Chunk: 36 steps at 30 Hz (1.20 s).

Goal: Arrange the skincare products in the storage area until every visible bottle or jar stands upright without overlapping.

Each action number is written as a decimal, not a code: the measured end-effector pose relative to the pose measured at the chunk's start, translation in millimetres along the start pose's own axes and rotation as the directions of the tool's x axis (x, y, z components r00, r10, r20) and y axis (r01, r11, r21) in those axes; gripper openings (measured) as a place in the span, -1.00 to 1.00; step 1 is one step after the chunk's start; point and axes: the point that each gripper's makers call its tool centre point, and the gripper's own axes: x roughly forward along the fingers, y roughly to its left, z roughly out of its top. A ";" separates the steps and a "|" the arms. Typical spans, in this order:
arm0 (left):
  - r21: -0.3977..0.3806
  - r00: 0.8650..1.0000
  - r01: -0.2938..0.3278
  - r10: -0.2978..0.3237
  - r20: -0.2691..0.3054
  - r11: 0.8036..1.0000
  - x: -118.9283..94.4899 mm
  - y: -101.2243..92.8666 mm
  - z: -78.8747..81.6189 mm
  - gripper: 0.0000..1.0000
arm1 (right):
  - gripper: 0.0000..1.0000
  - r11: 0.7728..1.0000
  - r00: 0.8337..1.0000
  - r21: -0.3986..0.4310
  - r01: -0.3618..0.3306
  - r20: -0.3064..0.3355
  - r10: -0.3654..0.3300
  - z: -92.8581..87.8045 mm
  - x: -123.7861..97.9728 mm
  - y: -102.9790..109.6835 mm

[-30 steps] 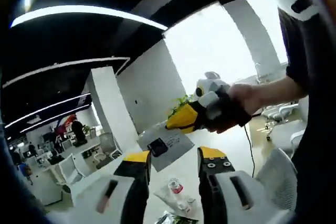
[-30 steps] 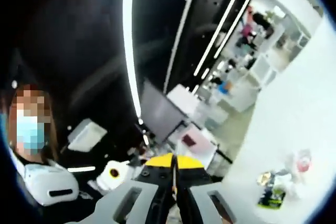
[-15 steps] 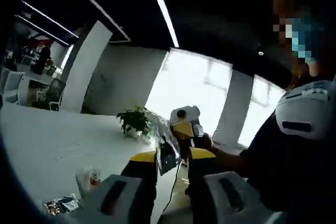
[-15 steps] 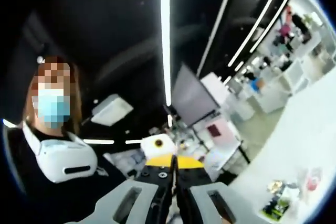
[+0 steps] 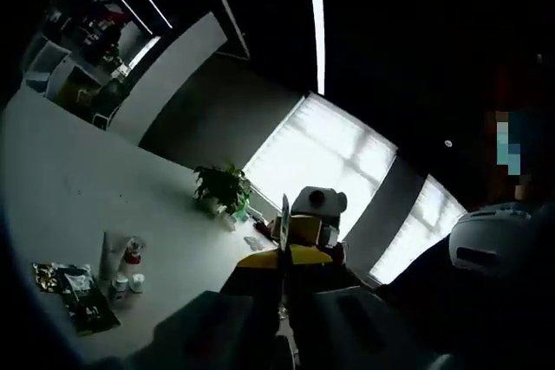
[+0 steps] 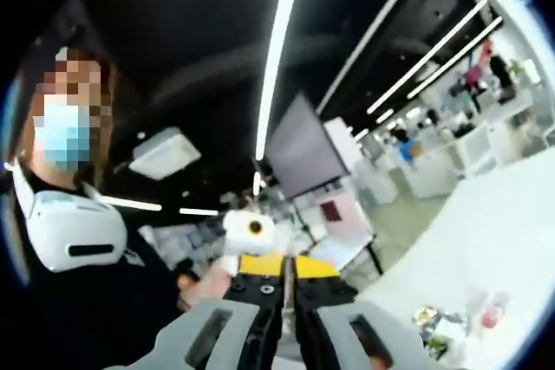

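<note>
**Two grippers held up, both closed on nothing**

Both tools are raised away from the white table (image 5: 61, 205). In the left gripper view, the left gripper (image 5: 282, 259) has its yellow-tipped jaws pressed together, nothing between them; the right gripper (image 5: 305, 230) faces it just beyond. The skincare products (image 5: 121, 268) stand in a small cluster on the table, beside a dark packet (image 5: 74, 294); they look upright, though too small to be sure. A potted plant (image 5: 222, 188) sits further back. In the right gripper view, the right gripper (image 6: 282, 268) has its jaws nearly touching, empty.
</note>
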 end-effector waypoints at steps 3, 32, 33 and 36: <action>-0.025 1.000 0.015 -0.014 0.020 1.000 -4.5 -3.8 0.3 -0.99 | -0.95 0.999 0.999 0.027 -0.030 -0.014 0.031 -9.4 1.4 6.5; -0.160 0.995 -0.022 0.037 0.094 0.987 -40.0 9.5 -17.7 -1.00 | -1.00 0.983 1.000 0.183 -0.014 -0.017 0.018 -44.5 10.1 2.1; -0.174 0.995 -0.024 0.041 0.095 0.985 -40.8 11.0 -18.5 -1.00 | -1.00 0.982 1.000 0.186 -0.012 -0.018 0.016 -45.6 10.8 0.9; -0.205 0.994 -0.035 0.056 0.098 0.978 -43.1 16.8 -20.0 -1.00 | -1.00 0.980 1.000 0.198 0.003 -0.021 0.001 -49.7 13.9 -3.9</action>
